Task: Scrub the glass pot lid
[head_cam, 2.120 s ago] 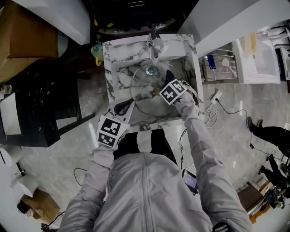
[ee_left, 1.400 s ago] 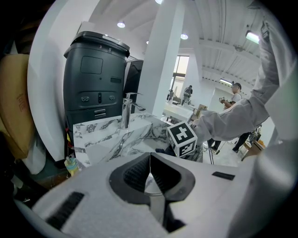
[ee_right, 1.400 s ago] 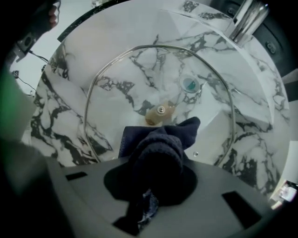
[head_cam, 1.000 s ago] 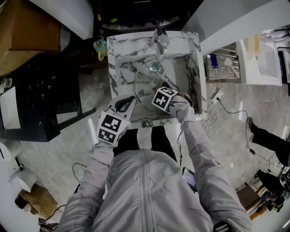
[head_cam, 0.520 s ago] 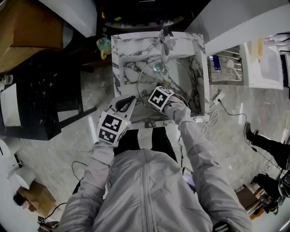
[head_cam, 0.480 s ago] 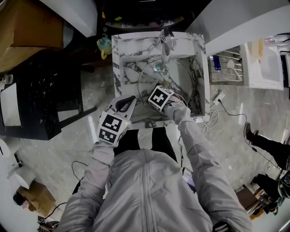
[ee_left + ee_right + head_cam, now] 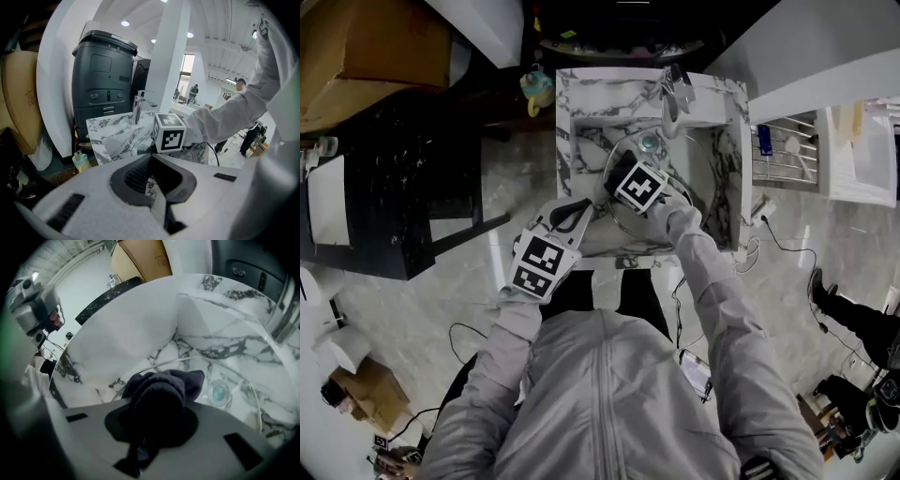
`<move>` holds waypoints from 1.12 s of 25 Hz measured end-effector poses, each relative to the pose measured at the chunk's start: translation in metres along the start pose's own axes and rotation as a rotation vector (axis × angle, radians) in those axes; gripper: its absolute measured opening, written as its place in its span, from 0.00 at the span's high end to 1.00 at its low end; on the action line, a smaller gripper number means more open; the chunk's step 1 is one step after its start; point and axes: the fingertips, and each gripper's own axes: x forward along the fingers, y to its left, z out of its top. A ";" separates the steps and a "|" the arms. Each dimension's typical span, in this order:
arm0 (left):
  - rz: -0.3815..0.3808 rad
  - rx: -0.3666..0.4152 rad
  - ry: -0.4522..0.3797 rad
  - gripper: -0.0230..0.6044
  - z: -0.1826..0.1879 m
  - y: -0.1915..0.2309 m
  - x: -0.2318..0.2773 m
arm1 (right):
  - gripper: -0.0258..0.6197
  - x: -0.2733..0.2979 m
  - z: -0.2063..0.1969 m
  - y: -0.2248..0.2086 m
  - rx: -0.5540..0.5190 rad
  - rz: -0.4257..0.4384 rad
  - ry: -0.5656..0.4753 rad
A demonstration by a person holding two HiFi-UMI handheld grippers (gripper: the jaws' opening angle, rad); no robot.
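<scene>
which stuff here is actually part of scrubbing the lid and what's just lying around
In use:
- glass lid
- dark cloth, held in the right gripper
- left gripper, clamped on the lid's rim
- sink
- tap

Lying about:
- cardboard box
- wire rack
- grey bin

A marble sink [image 7: 581, 89] with a chrome faucet [image 7: 673, 94] sits at upper centre. A cardboard box [image 7: 366, 47] fills the upper left above a black desk [image 7: 394, 178]; a wire rack [image 7: 783, 150] stands at right.

Two claws: left claw [image 7: 153, 185], right claw [image 7: 157, 431]; one glass lid [image 7: 227, 375]; one cloth [image 7: 161, 391]; one sink [image 7: 619, 84].
</scene>
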 end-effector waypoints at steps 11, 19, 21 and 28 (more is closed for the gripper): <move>0.002 -0.015 0.005 0.92 -0.006 0.009 -0.005 | 0.86 -0.009 0.054 -0.040 -0.138 -0.132 -0.114; 0.002 -0.011 -0.013 0.92 0.004 0.009 -0.004 | 0.86 -0.046 0.069 -0.038 -0.144 -0.190 -0.228; 0.003 -0.007 -0.021 0.92 0.007 0.008 -0.005 | 0.86 -0.063 0.066 -0.033 -0.148 -0.200 -0.256; 0.017 0.052 -0.069 0.92 0.035 0.000 -0.009 | 0.86 -0.131 0.029 -0.026 -0.033 -0.246 -0.355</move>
